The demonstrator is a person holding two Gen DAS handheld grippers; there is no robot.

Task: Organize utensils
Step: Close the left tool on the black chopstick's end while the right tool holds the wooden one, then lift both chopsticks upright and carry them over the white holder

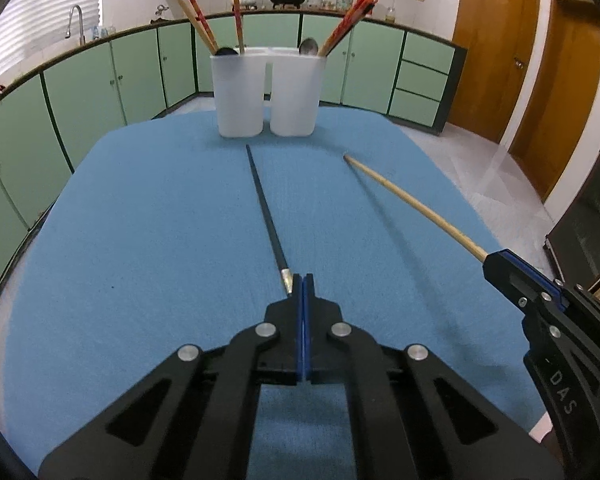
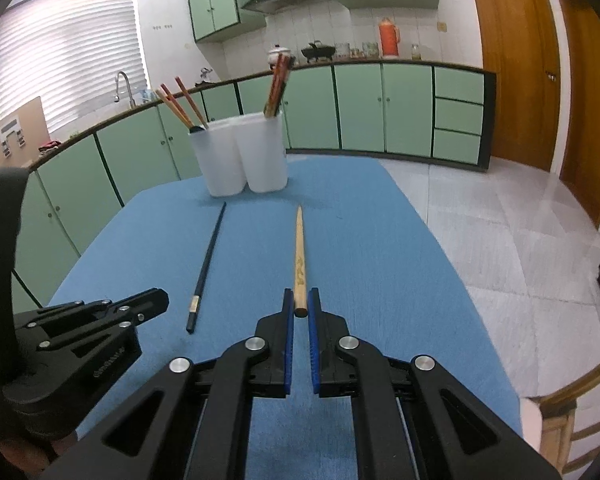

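Observation:
A black chopstick (image 1: 265, 208) with a silver end lies on the blue cloth (image 1: 140, 220), pointing at two white holders (image 1: 267, 94). My left gripper (image 1: 302, 278) is shut and empty, its tips just right of the chopstick's silver end. A wooden chopstick (image 2: 299, 258) lies to the right; my right gripper (image 2: 301, 300) is closed around its near end, pads against its sides. The holders (image 2: 242, 154) contain red and wooden chopsticks and spoons. The black chopstick (image 2: 208, 266) and the left gripper (image 2: 156, 300) show in the right wrist view, and the right gripper (image 1: 496, 260) in the left.
The table's cloth ends in rounded edges with tiled floor (image 2: 520, 220) beyond on the right. Green kitchen cabinets (image 1: 100, 76) and a counter run behind the table. A wooden chair (image 2: 572, 408) stands at the near right.

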